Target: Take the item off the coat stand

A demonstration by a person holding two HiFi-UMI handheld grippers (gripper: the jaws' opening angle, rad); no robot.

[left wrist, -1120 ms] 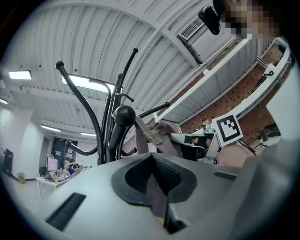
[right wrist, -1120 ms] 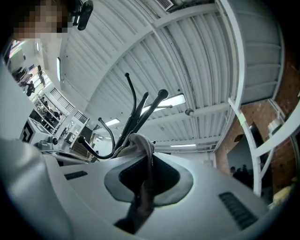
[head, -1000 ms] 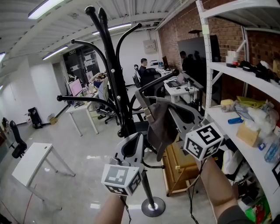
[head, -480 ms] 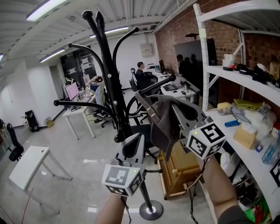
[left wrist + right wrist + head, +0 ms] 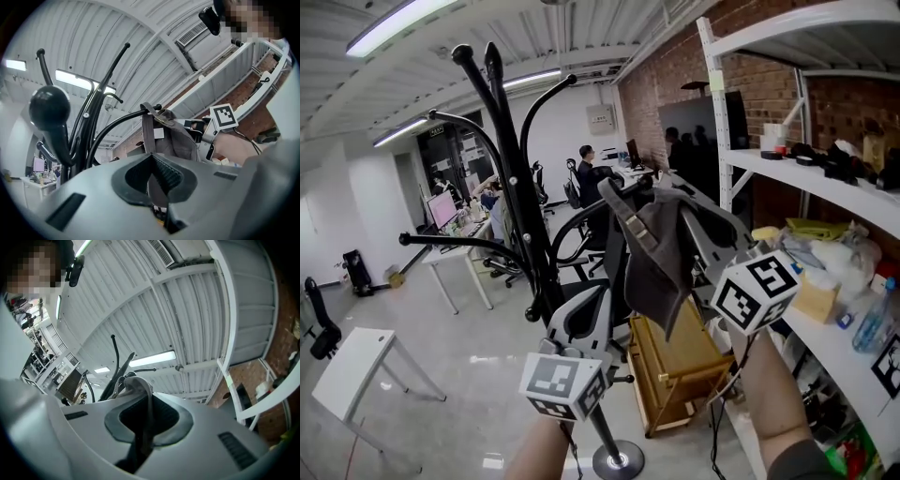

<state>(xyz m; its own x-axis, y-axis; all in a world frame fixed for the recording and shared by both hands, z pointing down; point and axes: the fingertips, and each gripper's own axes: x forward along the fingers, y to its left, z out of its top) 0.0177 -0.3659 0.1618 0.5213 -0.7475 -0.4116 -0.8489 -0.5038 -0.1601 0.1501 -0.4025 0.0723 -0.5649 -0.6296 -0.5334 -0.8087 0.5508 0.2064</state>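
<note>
The grey cap (image 5: 656,267) was seen up at the tip of one curved arm (image 5: 117,124) of the stand (image 5: 511,178), on the stand's right side in the head view, with its buckled strap (image 5: 147,126) laid across that tip. Whether the strap was resting on the arm or just clear of it could not be told. The cap's top was clamped by the right gripper (image 5: 146,401), whose jaws were closed fully on a fold of the fabric; the cloth was seen running down between the pads. The left gripper (image 5: 151,157) was held lower, between the stand's pole and the cap, its jaw tips brought together right where the strap's lower end met them. Fabric of the cap's colour was seen between its pads, so the cap's edge appeared to be pinched there as well. Both grippers were pointed upward. Right of the stand, white shelving (image 5: 787,173) loaded with small goods was set against a brick wall. A low wooden trolley (image 5: 675,375) was parked just behind the stand's round base (image 5: 617,461), and a white table (image 5: 347,361) was placed well to the stand's left.
</note>
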